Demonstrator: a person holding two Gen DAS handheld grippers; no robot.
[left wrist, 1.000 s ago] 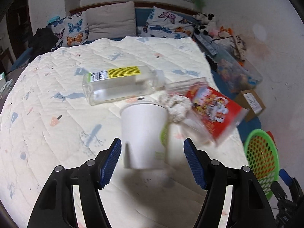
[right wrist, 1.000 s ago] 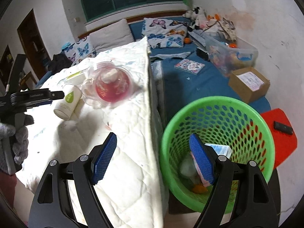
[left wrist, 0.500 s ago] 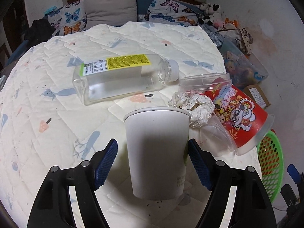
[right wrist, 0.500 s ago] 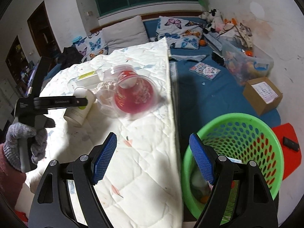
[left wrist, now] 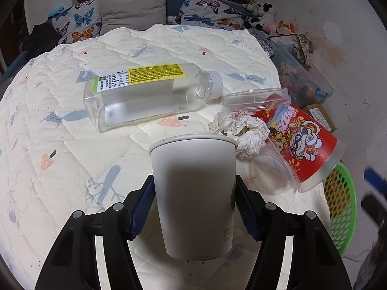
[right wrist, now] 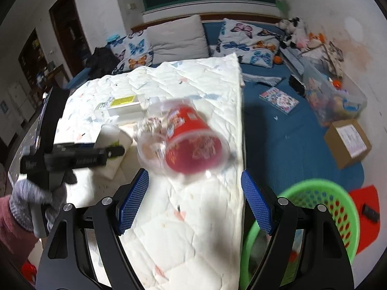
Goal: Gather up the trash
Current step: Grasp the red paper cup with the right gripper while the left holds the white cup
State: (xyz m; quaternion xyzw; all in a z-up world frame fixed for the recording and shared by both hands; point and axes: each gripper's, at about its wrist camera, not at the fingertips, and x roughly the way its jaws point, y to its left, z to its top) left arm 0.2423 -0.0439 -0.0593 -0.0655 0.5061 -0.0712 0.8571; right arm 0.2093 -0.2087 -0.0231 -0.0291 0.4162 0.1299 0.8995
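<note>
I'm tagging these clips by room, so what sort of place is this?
Most likely a bedroom or a child's room: a quilt spread over a bed, butterfly pillows against the headboard, and stuffed toys along the wall.

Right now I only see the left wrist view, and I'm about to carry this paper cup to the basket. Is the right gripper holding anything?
Observer: No. The right gripper hangs over the mattress near its edge, jaws open with nothing between them.
Operator: And where exactly is the basket?
Observer: The green basket stands on the floor against the mattress's side, just beyond the right gripper's outer finger, which hides much of its inside.
</note>
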